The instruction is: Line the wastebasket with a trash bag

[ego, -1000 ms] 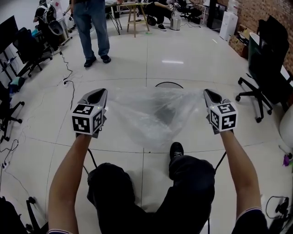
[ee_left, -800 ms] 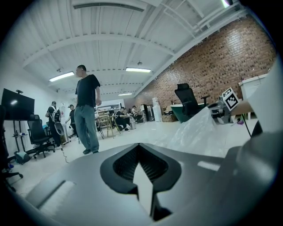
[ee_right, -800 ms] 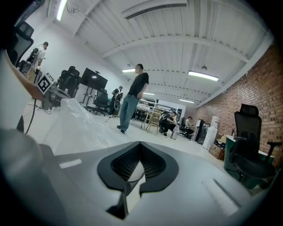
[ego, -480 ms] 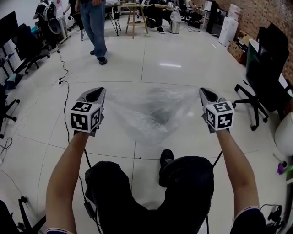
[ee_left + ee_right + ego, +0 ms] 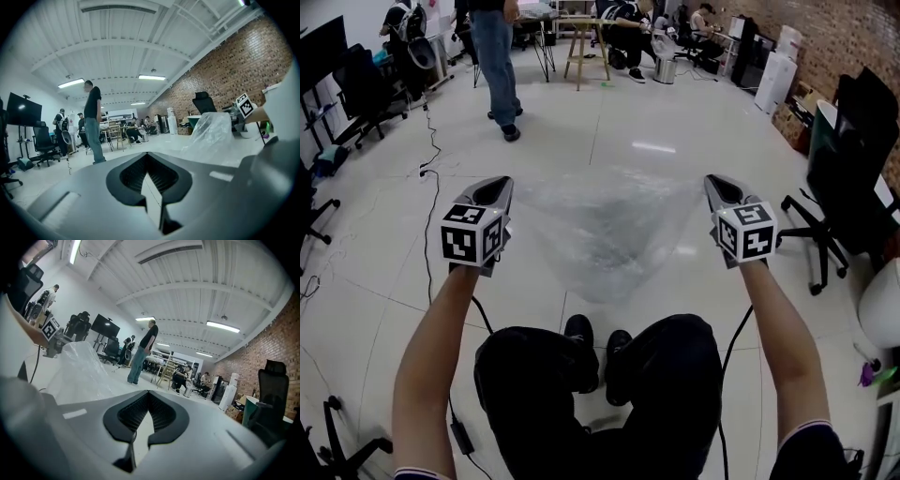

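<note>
A thin, clear, crinkled plastic trash bag (image 5: 605, 230) hangs stretched between the two grippers above the glossy, pale tiled floor (image 5: 675, 122). It sags into a rough downward point just ahead of the person's knees. The left gripper (image 5: 495, 186) and right gripper (image 5: 718, 185) each pinch an upper corner of the film in ribbed black jaws, fully closed.

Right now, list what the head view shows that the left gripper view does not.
Head view only: the wearer's legs, both forearms, and the left gripper seen from outside. Left gripper view only: the ceiling and that gripper's own fingers shut on the trash bag. Both: the trash bag stretched between the grippers, the right gripper, the standing person in jeans, and the brick wall.
</note>
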`<state>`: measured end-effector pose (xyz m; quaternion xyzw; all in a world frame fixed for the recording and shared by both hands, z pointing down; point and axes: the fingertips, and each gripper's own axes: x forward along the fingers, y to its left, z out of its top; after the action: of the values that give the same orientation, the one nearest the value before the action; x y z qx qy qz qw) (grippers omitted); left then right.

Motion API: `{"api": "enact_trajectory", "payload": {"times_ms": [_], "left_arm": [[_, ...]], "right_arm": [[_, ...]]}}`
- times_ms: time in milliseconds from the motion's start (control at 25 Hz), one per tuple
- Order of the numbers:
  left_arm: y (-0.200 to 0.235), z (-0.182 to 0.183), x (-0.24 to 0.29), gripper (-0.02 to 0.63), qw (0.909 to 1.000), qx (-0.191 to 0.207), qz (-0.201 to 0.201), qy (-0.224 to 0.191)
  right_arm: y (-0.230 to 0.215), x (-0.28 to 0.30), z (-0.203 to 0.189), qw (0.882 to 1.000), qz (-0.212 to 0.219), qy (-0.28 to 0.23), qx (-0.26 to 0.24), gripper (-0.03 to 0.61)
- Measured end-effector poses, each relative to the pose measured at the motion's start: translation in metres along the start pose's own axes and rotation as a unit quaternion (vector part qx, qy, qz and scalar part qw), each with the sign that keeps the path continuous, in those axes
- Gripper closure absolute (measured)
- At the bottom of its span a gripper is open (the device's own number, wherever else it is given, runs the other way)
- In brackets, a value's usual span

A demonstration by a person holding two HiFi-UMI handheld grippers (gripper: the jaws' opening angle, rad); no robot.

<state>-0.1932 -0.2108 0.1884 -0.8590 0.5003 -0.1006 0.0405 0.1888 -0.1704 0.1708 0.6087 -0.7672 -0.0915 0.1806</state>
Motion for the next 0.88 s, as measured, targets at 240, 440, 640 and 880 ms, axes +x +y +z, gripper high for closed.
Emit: {"api": "enact_trajectory", "payload": {"times_ms": [240, 440, 640, 880], "left_arm": [[0.006, 0.008, 0.034, 0.601, 0.9997, -0.012, 0.019, -0.01], [0.001, 0.017, 0.064, 0.601, 0.9994, -0.017, 0.027, -0.015], [0.002, 0.034, 0.084, 0.601, 0.9987, -0.008, 0.047, -0.019], [0.003, 0.053, 0.096, 0.601, 0.9972, -0.002, 0.07, -0.026]], "right_arm": [[-0.028, 0.026, 0.009, 1.0, -0.001, -0.007, -0.004, 0.577], [-0.044, 0.053, 0.018, 1.0, 0.011, -0.023, -0.01, 0.577], [-0.062, 0.077, 0.02, 0.999, 0.025, -0.043, -0.001, 0.577], [-0.085, 0.094, 0.027, 0.997, 0.035, -0.072, 0.018, 0.577]]}}
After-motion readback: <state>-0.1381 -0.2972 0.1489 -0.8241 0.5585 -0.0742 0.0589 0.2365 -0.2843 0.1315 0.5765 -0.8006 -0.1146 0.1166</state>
